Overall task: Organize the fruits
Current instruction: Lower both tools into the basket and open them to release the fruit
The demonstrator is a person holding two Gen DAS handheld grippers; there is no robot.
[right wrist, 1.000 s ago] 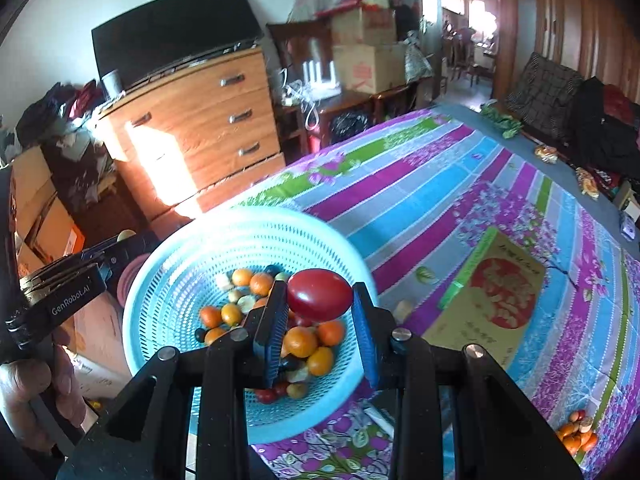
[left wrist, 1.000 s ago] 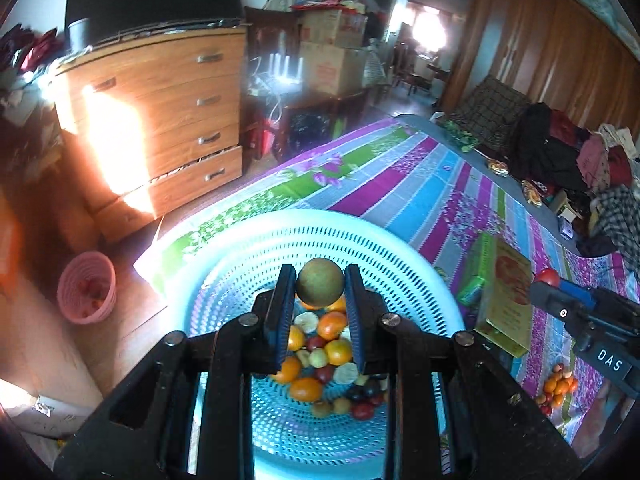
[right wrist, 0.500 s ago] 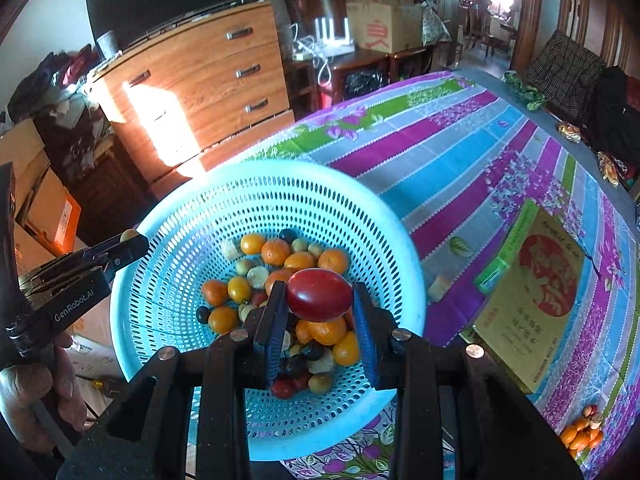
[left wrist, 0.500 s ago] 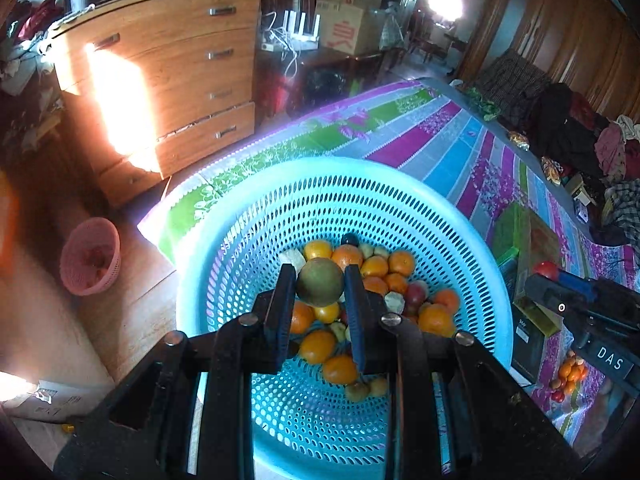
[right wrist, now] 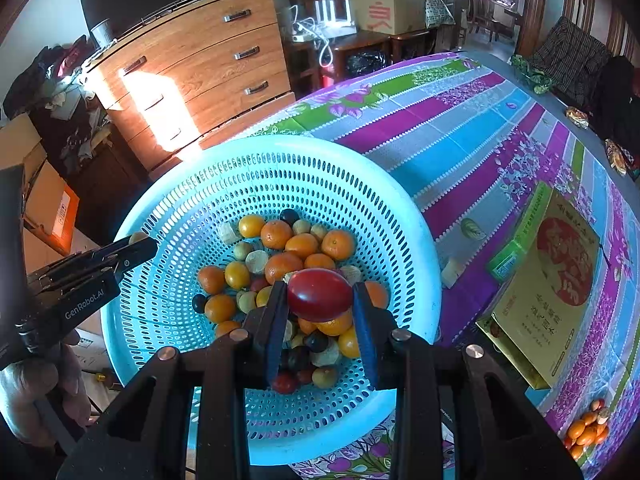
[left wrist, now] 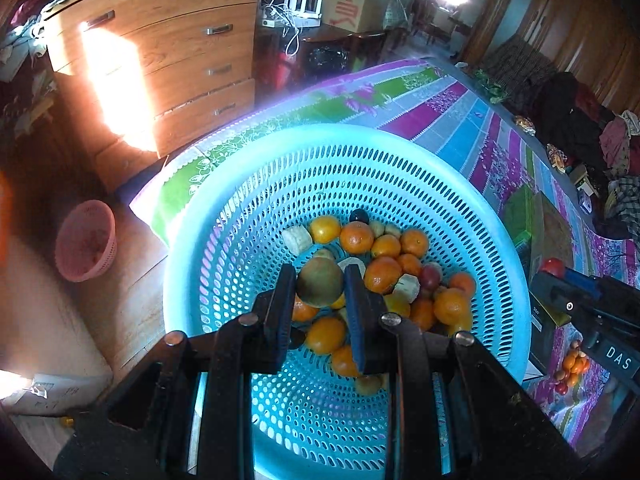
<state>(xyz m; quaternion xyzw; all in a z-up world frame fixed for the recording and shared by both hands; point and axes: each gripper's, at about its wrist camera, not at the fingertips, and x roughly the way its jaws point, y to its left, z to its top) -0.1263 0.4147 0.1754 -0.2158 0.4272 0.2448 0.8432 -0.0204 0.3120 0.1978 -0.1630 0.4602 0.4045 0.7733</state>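
Over the basket (left wrist: pixel 400 152), the L gripper (left wrist: pixel 320 288) pinched a green-brown fruit (left wrist: pixel 319 281) between its two pads, held above the pile w/o touching it. Basket was pale blue, perforated, sitting at the corner of a bed w/ a striped sheet (left wrist: pixel 448 112) in purple, blue, green. Inside lay a heap of oranges (left wrist: pixel 382 274), a few pale chunks (left wrist: pixel 297 239), some dark round fruits and a reddish one; heap sat toward the far-right part of the floor in L view.

R gripper (right wrist: pixel 320 300) was clamped on a red fruit (right wrist: pixel 319 295), oval, glossy, also above the pile, nearer the basket's right wall (right wrist: pixel 404 240). In R view the L gripper showed at the left edge, black, marked GenRobot.AI, its tip over the basket's left rim, w/ the hand (right wrist: pixel 44 392) under it. In L view the R gripper showed at the right edge, its red fruit just visible at the tip.

Right of the basket on the sheet: a yellow-green box (right wrist: pixel 552 280) lying flat, a pale chunk (right wrist: pixel 451 271) between box and basket, and a small cluster of loose fruits (right wrist: pixel 588 428), orange and red, near the lower right, well apart from the basket.

Beyond the bed stood a wooden dresser (right wrist: pixel 208 68) w/ a bright sun patch on its drawers. A pink bin (left wrist: pixel 86 246) sat on the floor left of the bed, apart from it. Cartons (right wrist: pixel 384 4) and clutter behind.
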